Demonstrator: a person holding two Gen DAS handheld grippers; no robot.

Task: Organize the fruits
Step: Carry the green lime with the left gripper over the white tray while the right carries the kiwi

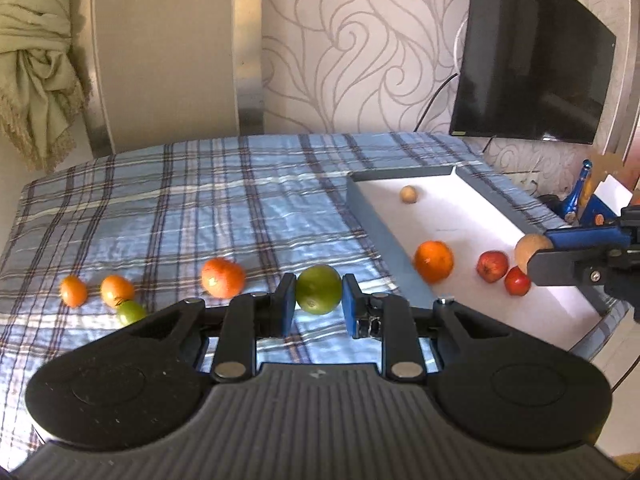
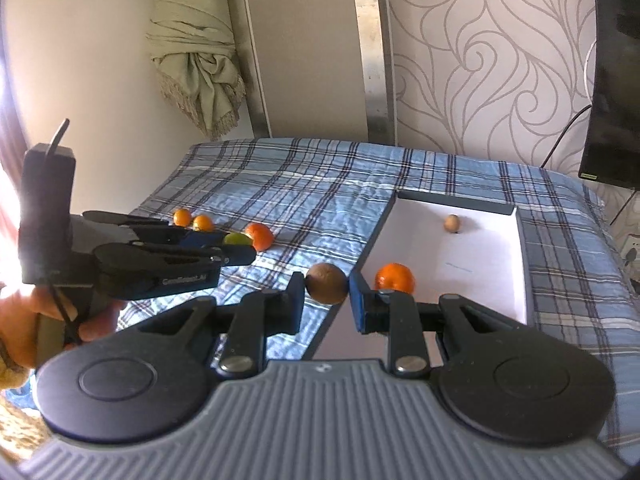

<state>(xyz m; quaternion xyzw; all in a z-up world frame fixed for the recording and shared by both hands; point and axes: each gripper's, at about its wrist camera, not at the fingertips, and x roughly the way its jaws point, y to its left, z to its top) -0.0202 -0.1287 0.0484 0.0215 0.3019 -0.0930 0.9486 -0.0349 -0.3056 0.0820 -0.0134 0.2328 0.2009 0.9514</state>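
Observation:
My left gripper (image 1: 319, 304) is shut on a green round fruit (image 1: 319, 289), held above the plaid cloth. The right gripper (image 2: 326, 298) is shut on a brown round fruit (image 2: 327, 282), near the left wall of the white tray (image 2: 472, 276). In the left wrist view that brown fruit (image 1: 531, 247) and the right gripper (image 1: 536, 262) hang over the tray (image 1: 460, 216). An orange (image 1: 433, 261), two small red fruits (image 1: 492, 266) (image 1: 517, 281) and a small tan fruit (image 1: 409, 194) lie in the tray. Three orange fruits (image 1: 223, 278) (image 1: 117, 290) (image 1: 73, 291) and a small green one (image 1: 131, 313) lie on the cloth.
A blue plaid cloth (image 1: 200, 208) covers the table. A black screen (image 1: 532, 60) hangs on the patterned wall at the right. A knotted curtain (image 1: 36, 72) hangs at the far left. A hand (image 2: 36, 320) grips the left gripper's handle. Blue clutter (image 1: 580, 196) sits beyond the tray.

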